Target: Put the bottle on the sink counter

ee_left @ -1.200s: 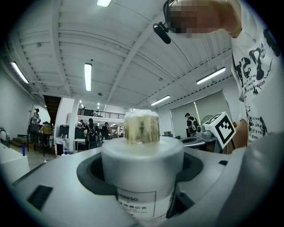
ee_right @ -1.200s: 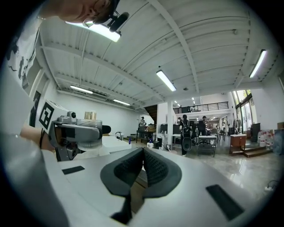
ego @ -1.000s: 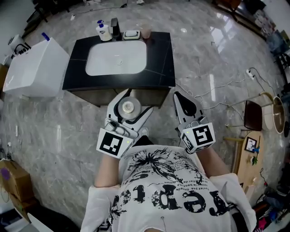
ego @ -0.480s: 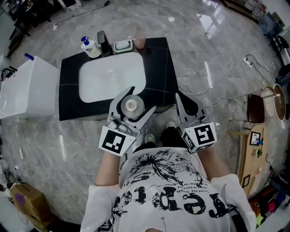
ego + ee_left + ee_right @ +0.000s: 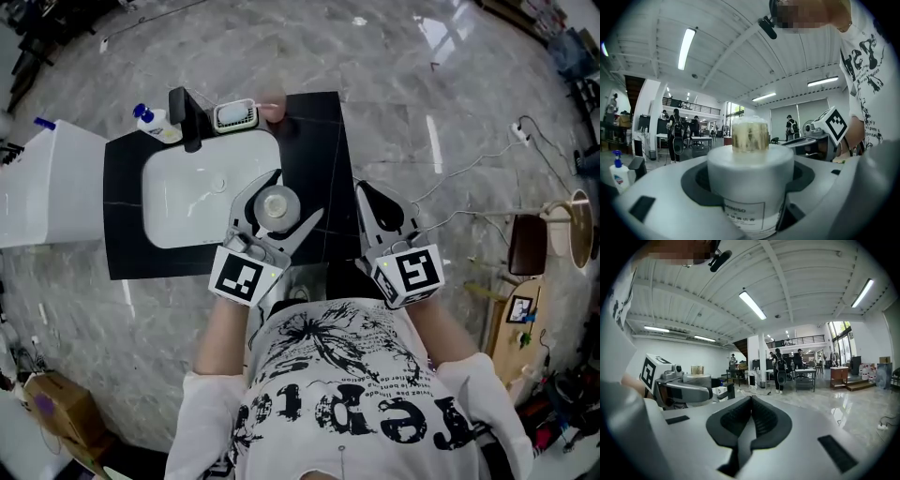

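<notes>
A white bottle (image 5: 276, 203) with a pale gold cap stands upright between the jaws of my left gripper (image 5: 274, 192), which is shut on it. In the left gripper view the bottle (image 5: 751, 180) fills the middle, gripped at its body. It hangs over the front right part of the black sink counter (image 5: 314, 150), beside the white basin (image 5: 192, 197). My right gripper (image 5: 375, 202) is shut and empty, just off the counter's right edge; its jaws (image 5: 749, 420) meet with nothing between them.
At the counter's back stand a black tap (image 5: 183, 114), a soap pump bottle (image 5: 153, 122), a soap dish (image 5: 235, 114) and a pink cup (image 5: 273, 110). A white toilet (image 5: 42, 183) is to the left. Cables and a stool (image 5: 525, 244) lie on the marble floor at right.
The person has stepped up to the sink. Both grippers now reach over or beside the counter's front edge; the bottle has moved from in front of the counter to above it.
</notes>
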Motion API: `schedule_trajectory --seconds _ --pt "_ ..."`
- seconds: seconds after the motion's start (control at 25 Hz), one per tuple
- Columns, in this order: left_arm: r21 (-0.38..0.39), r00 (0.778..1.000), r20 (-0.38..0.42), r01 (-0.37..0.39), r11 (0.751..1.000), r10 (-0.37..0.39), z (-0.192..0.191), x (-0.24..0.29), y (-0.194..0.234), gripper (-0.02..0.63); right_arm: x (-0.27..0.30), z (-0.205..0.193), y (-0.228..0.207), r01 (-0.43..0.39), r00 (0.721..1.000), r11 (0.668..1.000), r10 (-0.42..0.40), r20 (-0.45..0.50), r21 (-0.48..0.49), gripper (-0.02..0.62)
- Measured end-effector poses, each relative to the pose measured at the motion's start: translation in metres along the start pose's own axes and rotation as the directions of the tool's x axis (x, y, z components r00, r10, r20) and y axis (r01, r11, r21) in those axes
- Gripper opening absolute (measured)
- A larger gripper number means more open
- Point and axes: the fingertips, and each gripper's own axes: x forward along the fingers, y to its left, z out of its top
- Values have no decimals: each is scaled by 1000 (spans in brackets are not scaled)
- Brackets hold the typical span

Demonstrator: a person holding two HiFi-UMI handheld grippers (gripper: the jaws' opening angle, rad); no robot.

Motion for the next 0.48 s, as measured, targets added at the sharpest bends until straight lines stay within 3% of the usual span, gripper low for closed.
schedule_trajectory --seconds 0.32,0.48 --pt "-46 997 -69 -46 998 43 -61 127 65 350 104 -16 -100 -74 997 997 75 -34 19 14" --pt "-25 991 -119 -60 998 57 -99 174 91 350 146 -36 -136 -98 994 995 99 -52 25 14"
